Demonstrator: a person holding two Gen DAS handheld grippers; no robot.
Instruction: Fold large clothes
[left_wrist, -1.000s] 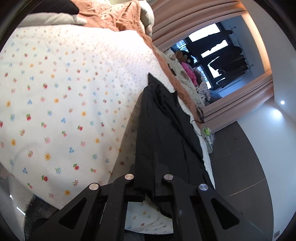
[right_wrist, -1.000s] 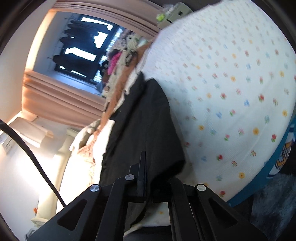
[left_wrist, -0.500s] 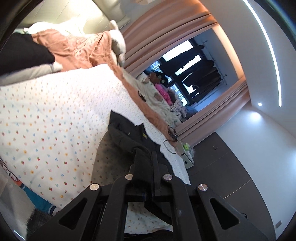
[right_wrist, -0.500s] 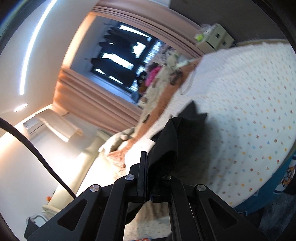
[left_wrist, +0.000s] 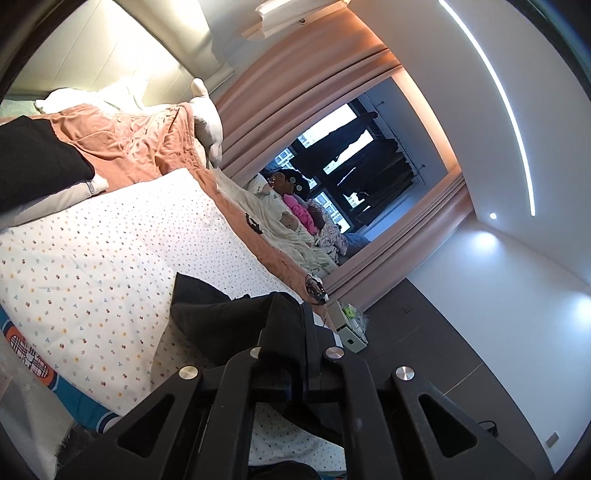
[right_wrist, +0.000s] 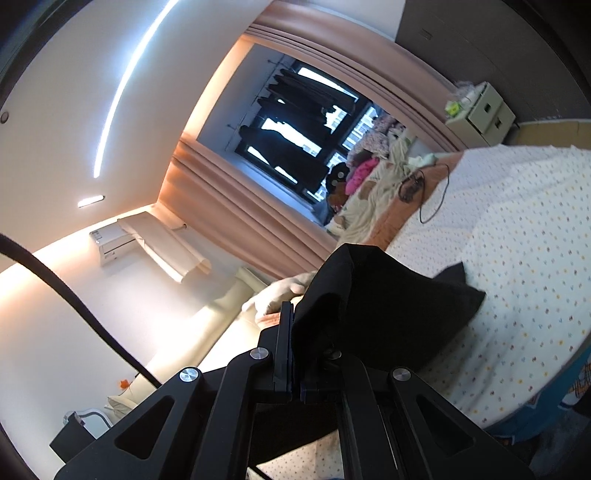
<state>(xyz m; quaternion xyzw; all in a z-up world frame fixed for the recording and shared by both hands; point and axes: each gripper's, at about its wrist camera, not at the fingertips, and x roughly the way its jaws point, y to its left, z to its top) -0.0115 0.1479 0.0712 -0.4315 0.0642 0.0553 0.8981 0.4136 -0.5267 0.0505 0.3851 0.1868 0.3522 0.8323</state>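
tongs (left_wrist: 295, 332) (right_wrist: 295, 332) level, clamped on black garment (right_wrist: 388, 302)

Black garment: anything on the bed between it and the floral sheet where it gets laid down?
Nothing visible. Both grippers, left and right, are shut on the black garment, and the floral sheet beneath it shows bare. The orange blanket and a cable lie at the far edges.

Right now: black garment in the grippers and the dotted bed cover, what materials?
Black garment: looks like matte woven cloth, fairly stiff; it holds broad folds without sheen. Dotted bed cover: thin printed cotton-like fabric, matte, lying smooth; exact fibre unclear.
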